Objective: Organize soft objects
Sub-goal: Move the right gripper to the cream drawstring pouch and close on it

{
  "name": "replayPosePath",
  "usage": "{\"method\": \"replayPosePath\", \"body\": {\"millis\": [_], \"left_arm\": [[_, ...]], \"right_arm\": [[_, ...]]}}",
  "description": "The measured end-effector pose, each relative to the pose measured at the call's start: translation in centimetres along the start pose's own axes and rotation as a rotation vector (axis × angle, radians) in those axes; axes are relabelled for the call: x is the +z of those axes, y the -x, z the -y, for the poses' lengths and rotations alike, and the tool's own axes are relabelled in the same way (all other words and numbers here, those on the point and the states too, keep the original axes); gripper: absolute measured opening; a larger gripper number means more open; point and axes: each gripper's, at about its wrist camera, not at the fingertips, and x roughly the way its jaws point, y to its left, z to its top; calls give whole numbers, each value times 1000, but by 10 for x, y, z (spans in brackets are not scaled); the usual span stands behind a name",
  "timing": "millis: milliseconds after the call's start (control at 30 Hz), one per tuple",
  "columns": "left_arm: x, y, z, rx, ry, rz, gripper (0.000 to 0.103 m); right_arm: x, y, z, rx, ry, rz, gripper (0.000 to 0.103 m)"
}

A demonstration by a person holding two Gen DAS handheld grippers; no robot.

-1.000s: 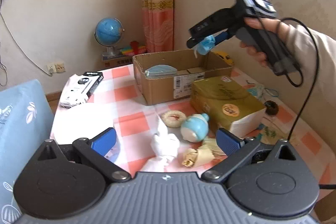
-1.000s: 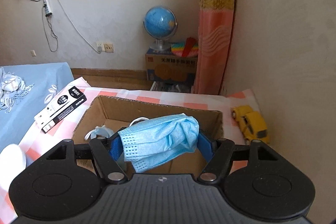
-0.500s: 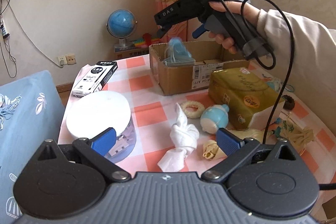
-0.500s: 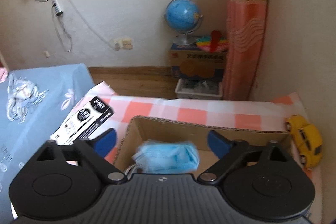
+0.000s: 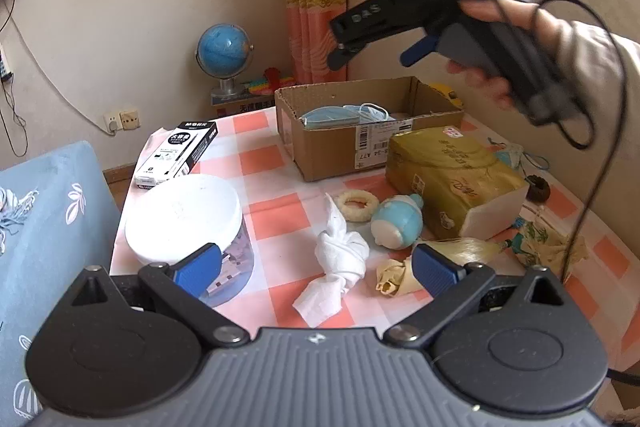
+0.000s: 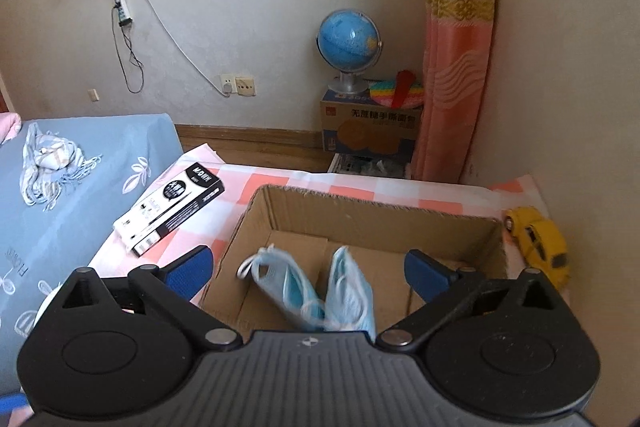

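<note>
a desk (image 5: 280, 163) in an orange-and-white checked cloth carries everything, with a blue bed (image 6: 100, 155) along one side. at its far end sits an open cardboard box (image 5: 332, 147), and two blue face masks (image 6: 320, 291) lie inside it, crumpled, ear loops loose, touching each other near the front wall. beside the box lies a gold tissue pack (image 5: 448, 179), and on the other side a round white lid (image 5: 184, 219) on a clear tub and a black-and-white carton (image 5: 176, 151). in the middle of the desk, apart from the box, lie a knotted white cloth (image 5: 340, 259), a pale blue round toy (image 5: 396, 223), a cream fuzzy ring (image 5: 356, 203) and a cream rag (image 5: 396, 275); a yellow toy car (image 6: 536, 243) sits just past the box. the right gripper (image 6: 308, 267) hangs above the box, spread wide and empty, with the masks below it. the left gripper (image 5: 316, 267) hovers over the near desk, also spread wide with nothing between its blue pads.
</note>
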Motion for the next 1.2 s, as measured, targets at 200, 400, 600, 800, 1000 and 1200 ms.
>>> {"method": "replayPosePath", "body": {"millis": [200, 400, 600, 800, 1000, 1200], "left_arm": [[-2, 8, 5, -5, -14, 12, 101], [-6, 14, 8, -10, -29, 19, 101], [-8, 17, 13, -33, -43, 24, 102], [-12, 18, 20, -53, -49, 20, 103], [-16, 16, 29, -57, -64, 14, 103], [-19, 14, 38, -43, -95, 4, 103]], "right_arm": [[-31, 50, -9, -32, 62, 58, 103], [-80, 95, -11, -70, 101, 82, 103], [-129, 120, -8, -129, 99, 58, 103], [-170, 132, 4, -189, 42, 2, 103], [-210, 127, 11, -212, -8, -83, 103], [-229, 115, 17, -204, -72, -123, 103]]}}
